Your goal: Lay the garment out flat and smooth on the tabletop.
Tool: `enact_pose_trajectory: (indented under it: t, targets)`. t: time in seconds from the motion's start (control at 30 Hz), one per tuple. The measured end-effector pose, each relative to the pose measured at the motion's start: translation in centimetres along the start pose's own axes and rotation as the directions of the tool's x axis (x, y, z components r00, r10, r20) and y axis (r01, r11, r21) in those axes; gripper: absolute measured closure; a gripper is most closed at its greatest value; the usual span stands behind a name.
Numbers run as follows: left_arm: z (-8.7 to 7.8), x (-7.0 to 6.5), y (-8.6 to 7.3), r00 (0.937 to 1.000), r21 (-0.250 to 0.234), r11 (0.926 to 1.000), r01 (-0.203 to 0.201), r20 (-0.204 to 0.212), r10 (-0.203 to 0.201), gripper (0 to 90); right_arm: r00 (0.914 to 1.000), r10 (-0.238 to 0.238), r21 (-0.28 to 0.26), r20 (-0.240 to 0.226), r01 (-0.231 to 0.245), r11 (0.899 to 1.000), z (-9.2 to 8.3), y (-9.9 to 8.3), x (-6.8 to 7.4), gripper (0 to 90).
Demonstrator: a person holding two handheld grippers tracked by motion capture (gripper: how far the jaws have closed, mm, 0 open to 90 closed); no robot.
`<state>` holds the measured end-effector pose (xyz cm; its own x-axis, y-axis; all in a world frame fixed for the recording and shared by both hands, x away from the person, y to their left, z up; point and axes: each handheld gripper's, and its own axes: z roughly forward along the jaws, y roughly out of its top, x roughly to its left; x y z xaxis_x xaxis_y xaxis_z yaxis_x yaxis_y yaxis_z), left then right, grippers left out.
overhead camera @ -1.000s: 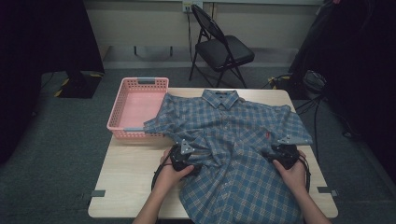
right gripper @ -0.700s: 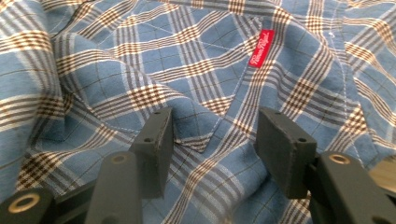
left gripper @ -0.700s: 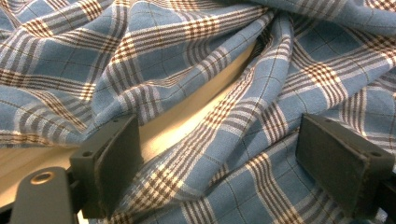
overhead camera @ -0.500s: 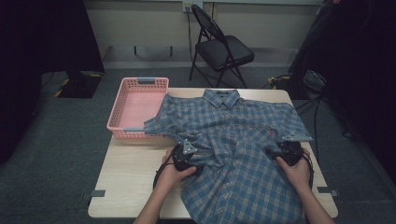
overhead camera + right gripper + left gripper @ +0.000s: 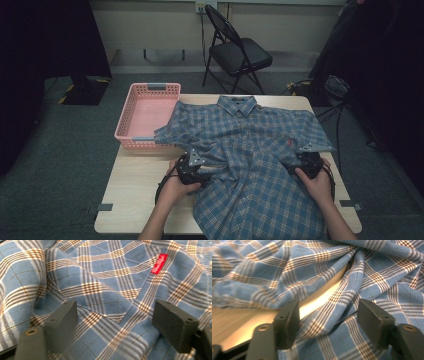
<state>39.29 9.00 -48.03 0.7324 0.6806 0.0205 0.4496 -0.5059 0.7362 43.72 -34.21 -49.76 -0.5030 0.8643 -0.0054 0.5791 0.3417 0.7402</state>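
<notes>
Shirt (image 5: 250, 150) spread front-up on bench (image 5: 145, 185), collar far, hem over near edge; no fold made yet. Left tongs (image 5: 328, 322) just closing on bunched side edge, cloth between jaws, not yet pinched. Right tongs (image 5: 115, 325) just opening, apart over chest pocket (image 5: 110, 300), holding nothing. Basket (image 5: 145, 112) far left, unused. Folding all remaining.

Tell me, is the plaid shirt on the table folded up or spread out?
Spread out. The plaid shirt lies flat on the table, collar away from the person, both sleeves out, with some bunching at its middle.
</notes>
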Motion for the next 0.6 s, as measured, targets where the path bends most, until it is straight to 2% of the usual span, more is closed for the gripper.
enact_pose_trajectory:
  t: [0.1,0.17,0.23,0.33,0.43,0.6]
  targets:
    - [-0.5,0.1,-0.1,0.9999,-0.003,0.9999,0.01,-0.004,-0.01,46.6,1.0,0.0,0.0,-0.001,0.0,1.0,0.0,0.0,0.0,19.0]
    - [-0.5,0.1,-0.3,0.9998,0.015,0.9999,0.003,-0.017,-0.002,56.8,1.0,0.0,0.0,-0.001,0.0,1.0,0.0,0.0,0.0,18.9]
    - [-0.4,0.0,-0.4,0.9999,0.05,0.9987,0.01,-0.004,-0.01,68.6,1.0,0.0,0.001,-0.001,0.0,1.0,0.0,0.0,0.0,18.9]
    - [-0.5,-0.1,-0.3,0.9995,0.077,0.9967,0.027,0.017,-0.028,79.5,1.0,0.001,0.001,-0.001,-0.001,1.0,0.0,0.0,0.0,18.9]
    - [-0.8,-0.3,-0.3,0.9993,0.108,0.994,0.019,0.03,-0.022,84.1,1.0,0.001,0.001,-0.001,-0.001,1.0,0.0,0.0,0.0,18.9]
    - [-1.3,-0.4,-0.5,0.9986,0.124,0.9919,0.025,0.043,-0.031,87.1,1.0,0.001,0.001,-0.001,-0.001,1.0,0.0,0.0,0.0,18.9]
